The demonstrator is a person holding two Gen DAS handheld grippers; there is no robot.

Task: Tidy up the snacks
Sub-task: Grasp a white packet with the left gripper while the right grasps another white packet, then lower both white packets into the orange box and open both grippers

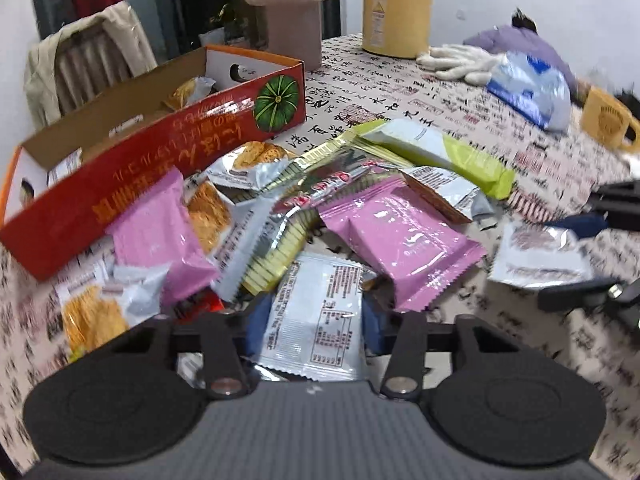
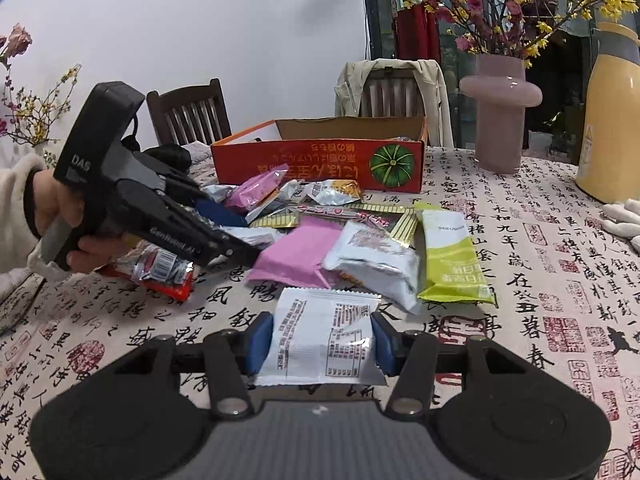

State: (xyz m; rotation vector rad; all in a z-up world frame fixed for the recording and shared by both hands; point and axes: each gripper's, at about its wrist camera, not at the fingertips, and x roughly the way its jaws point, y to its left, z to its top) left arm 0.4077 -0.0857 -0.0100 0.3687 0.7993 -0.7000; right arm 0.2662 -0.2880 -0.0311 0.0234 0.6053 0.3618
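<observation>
Calligraphy tablecloth (image 2: 540, 264); both jaws seemingly clamp silver packets (image 2: 326, 336), box (image 2: 320, 160) beyond.

White wall (image 2: 240, 40) behind, two wooden chairs (image 2: 188, 114), beige jacket (image 2: 394, 80) draped over one, calligraphy-print tablecloth (image 2: 540, 248), pink vase (image 2: 500, 116) with blossom branches (image 2: 500, 4).

"DAS" is printed on the black housing of the left tongs (image 2: 224, 236), and "GenRobot.AI" runs along their arm. The red box (image 2: 320, 160) carries gold East Asian lettering, upside down. The desk (image 2: 540, 280) cloth is covered in black Chinese calligraphy with red seals. Packet print is too small to read.
</observation>
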